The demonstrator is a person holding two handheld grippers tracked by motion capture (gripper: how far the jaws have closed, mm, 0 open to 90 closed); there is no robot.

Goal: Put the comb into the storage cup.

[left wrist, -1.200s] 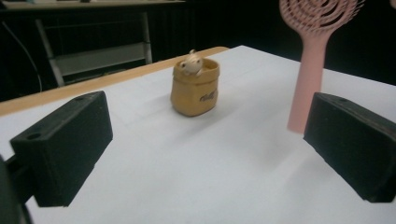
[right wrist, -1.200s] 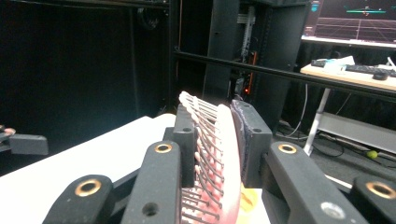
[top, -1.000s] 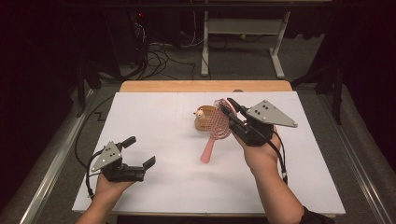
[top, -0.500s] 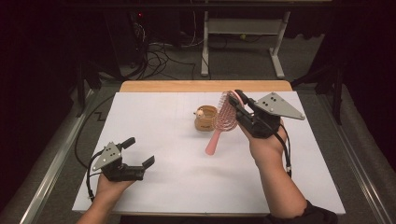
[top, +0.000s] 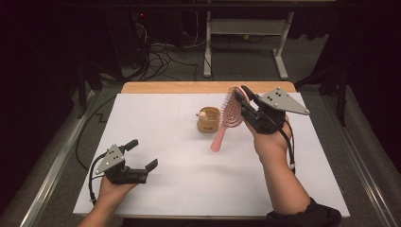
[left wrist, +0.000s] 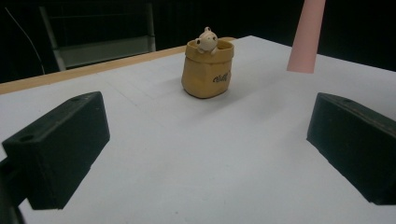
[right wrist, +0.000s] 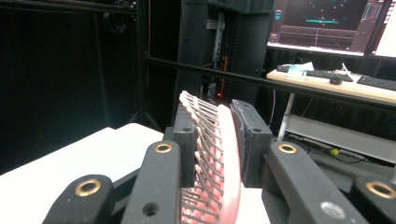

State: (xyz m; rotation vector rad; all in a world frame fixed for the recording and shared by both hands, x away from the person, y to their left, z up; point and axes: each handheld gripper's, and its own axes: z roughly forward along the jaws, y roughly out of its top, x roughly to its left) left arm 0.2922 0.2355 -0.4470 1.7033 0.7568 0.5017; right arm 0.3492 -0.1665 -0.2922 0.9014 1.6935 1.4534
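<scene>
High view: right tool (top: 242, 97) grips pink hairbrush (top: 228, 118) (handle downward).

Pink hairbrush (top: 228, 119) — oval vented head with rows of thin bristles, plain tapered handle; lifted off the white table, head up and clamped between the jaws of the right gripper (top: 242, 94), handle slanting down and toward the near-left, its blunt end hanging free above the tabletop. Just beside the small tan sack-shaped pot (top: 208, 120) with a little figure peeking over its rim — standing upright near the table's far middle, apart from the handle. In the right gripper view, bristles (right wrist: 205, 140) pointing left, pink back against the right jaw
</scene>
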